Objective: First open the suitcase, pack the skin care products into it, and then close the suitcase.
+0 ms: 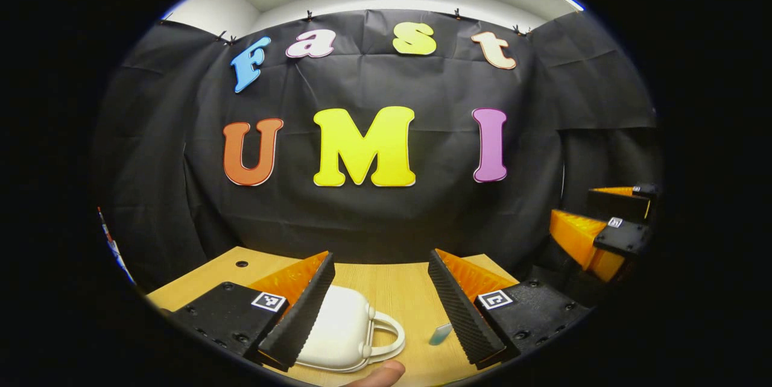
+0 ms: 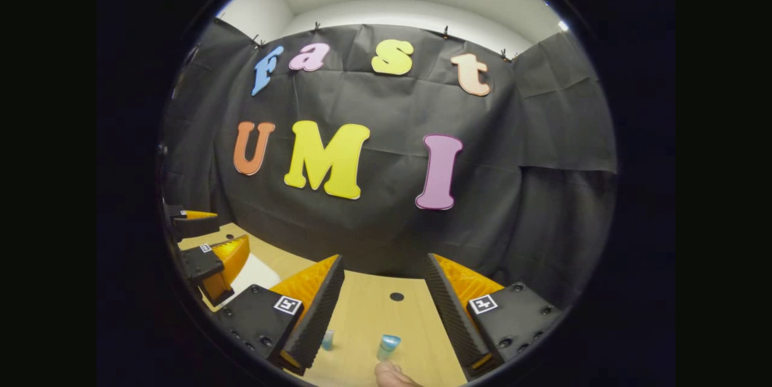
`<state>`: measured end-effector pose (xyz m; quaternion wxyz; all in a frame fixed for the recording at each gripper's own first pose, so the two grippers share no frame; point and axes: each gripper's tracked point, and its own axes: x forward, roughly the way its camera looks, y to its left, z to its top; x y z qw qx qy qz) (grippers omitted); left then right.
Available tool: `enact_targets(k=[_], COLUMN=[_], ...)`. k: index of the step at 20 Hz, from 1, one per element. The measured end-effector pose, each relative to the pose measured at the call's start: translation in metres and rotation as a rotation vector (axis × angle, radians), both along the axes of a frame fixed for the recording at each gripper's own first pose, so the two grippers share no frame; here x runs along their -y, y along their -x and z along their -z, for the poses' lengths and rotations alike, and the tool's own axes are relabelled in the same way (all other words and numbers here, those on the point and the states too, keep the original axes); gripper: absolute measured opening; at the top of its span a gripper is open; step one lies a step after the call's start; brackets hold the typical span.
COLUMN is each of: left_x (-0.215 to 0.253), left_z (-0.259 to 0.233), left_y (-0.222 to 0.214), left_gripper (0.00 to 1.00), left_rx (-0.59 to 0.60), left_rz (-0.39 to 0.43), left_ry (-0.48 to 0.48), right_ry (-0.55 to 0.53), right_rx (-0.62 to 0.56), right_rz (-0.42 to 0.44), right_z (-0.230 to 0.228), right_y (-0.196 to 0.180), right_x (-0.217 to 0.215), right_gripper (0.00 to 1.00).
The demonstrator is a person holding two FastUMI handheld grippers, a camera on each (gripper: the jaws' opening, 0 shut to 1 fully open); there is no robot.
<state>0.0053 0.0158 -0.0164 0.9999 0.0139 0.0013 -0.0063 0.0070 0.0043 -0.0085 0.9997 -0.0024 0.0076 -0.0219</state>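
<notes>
- The white suitcase point(image 1: 341, 330) lies flat and closed on the wooden table point(image 1: 392, 290), its looped handle point(image 1: 386, 336) pointing toward the table's middle; in the left gripper view it sits low, partly behind one finger.
- In the right gripper view a pale patch of the suitcase point(image 2: 256, 272) shows toward the table's left side, behind the other gripper.
- A small bluish skin care tube point(image 1: 439, 334) lies on the wood just beside the handle, apart from it.
- In the right gripper view a blue-capped bottle point(image 2: 388, 346) stands near the table's near edge, and a second small bluish item point(image 2: 327, 339) peeks out beside a finger; what it is, I cannot tell.
- The left gripper point(image 1: 386, 302) hangs above the table with its fingers spread wide, holding nothing, suitcase and tube below the gap.
- The right gripper point(image 2: 386, 308) is spread wide too, empty, over bare wood with a dark round hole point(image 2: 396, 296) in it.
- A fingertip point(image 1: 380, 375) pokes in at the bottom edge.
- Black cloth point(image 1: 386, 218) backs the table's far edge.
</notes>
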Motion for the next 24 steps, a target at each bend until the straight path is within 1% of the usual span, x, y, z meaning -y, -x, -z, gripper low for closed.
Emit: enact_targets(k=[3, 6, 8, 10, 12, 13, 14, 15, 16, 17, 19, 21, 23, 24], left_x=[0.003, 0.009, 0.011, 0.009, 0.008, 0.008, 0.008, 0.007, 0.005, 0.001, 0.001, -0.009, -0.019, -0.024], left_z=[0.037, 0.083, 0.114, 0.147, 0.175, 0.187, 0.201, 0.212, 0.224, 0.231, 0.232, 0.237, 0.243, 0.242], left_y=[-0.001, -0.004, -0.004, -0.009, -0.011, -0.013, -0.015, -0.016, -0.018, -0.022, -0.029, -0.038, -0.043, -0.044], left_gripper=[0.99, 0.99, 1.0, 0.99, 0.98, 0.97, 0.97, 0.97, 0.96, 0.96, 0.96, 0.94, 0.84, 0.73], left_rx=[-0.033, -0.079, -0.107, -0.154, -0.194, -0.214, -0.23, -0.258, -0.285, -0.301, -0.278, -0.318, -0.367, -0.396], left_rz=[0.039, 0.101, 0.124, 0.128, 0.137, 0.145, 0.148, 0.149, 0.14, 0.122, 0.107, 0.086, 0.07, 0.064], left_ry=[-0.091, -0.182, -0.284, -0.402, -0.518, -0.574, -0.623, -0.679, -0.738, -0.8, -0.935, -1.047, -1.1, -1.131], right_ry=[0.013, 0.033, 0.032, -0.006, 0.0, 0.011, 0.012, 0.003, -0.004, -0.018, -0.034, -0.032, -0.037, -0.039], right_rx=[-0.02, -0.044, -0.062, -0.069, -0.086, -0.096, -0.103, -0.115, -0.135, -0.151, -0.167, -0.174, -0.179, -0.18], right_rz=[0.058, 0.144, 0.184, 0.171, 0.179, 0.195, 0.2, 0.196, 0.203, 0.195, 0.179, 0.166, 0.143, 0.13], right_z=[0.009, 0.022, 0.032, 0.038, 0.048, 0.054, 0.059, 0.065, 0.074, 0.08, 0.089, 0.097, 0.1, 0.103], right_y=[0.001, 0.007, 0.012, 0.017, 0.022, 0.024, 0.025, 0.026, 0.025, 0.022, 0.016, 0.007, 0.0, -0.005], right_x=[0.016, 0.041, 0.06, 0.069, 0.087, 0.099, 0.108, 0.116, 0.125, 0.132, 0.145, 0.16, 0.17, 0.172], right_gripper=[0.82, 0.82, 0.82, 0.81, 0.83, 0.81, 0.82, 0.82, 0.83, 0.81, 0.82, 0.82, 0.81, 0.82])
